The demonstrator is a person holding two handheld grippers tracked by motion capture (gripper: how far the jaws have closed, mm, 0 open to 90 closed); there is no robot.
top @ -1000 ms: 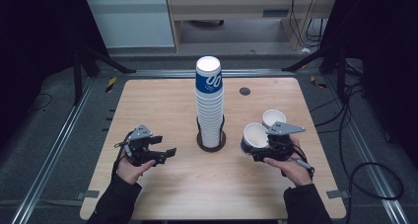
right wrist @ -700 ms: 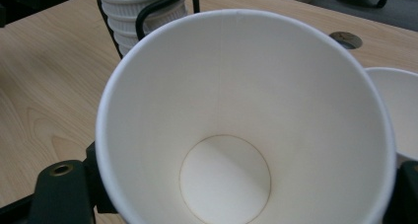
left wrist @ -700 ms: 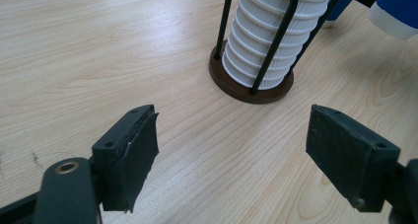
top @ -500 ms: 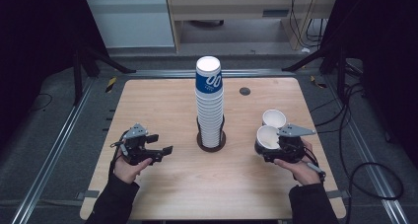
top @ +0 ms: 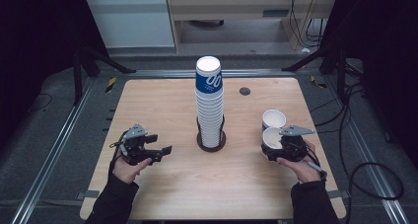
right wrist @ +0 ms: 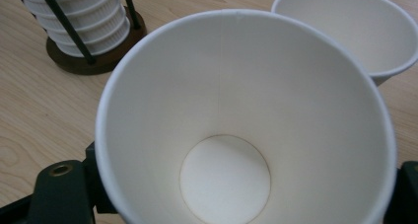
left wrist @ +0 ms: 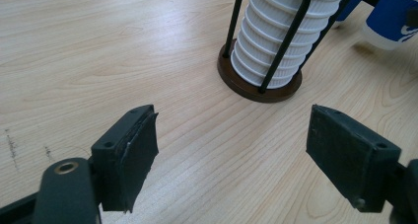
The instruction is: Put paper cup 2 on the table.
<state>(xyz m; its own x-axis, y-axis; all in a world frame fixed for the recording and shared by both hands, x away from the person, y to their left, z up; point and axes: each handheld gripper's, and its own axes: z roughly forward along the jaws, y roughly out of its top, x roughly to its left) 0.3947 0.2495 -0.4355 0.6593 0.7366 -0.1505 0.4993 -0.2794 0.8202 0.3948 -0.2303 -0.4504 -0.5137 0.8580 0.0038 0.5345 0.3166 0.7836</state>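
We see a wooden table [top: 167, 105] with a tall stack of paper cups [top: 209, 103] at its middle, standing in a dark round holder [top: 211, 143] with thin black upright rods. The top cup of the stack is blue with white marks that look like "00"; we cannot read more of it. The lower cups show white ribbed rims.

At the right side of the table our right gripper [top: 286, 146] holds a paper cup [right wrist: 236, 130]. It is white inside, with a round flat bottom and a thin seam down its wall, its mouth turned toward the gripper's camera. The cup sits between the two black jaws, which press its sides from left and right. A second cup [top: 273, 119], also white inside, stands just beyond it, the two rims near or touching.

Our left gripper [top: 156, 151] rests low at the table's left, well apart from the stack. Its jaws stand wide apart with bare wood between them.
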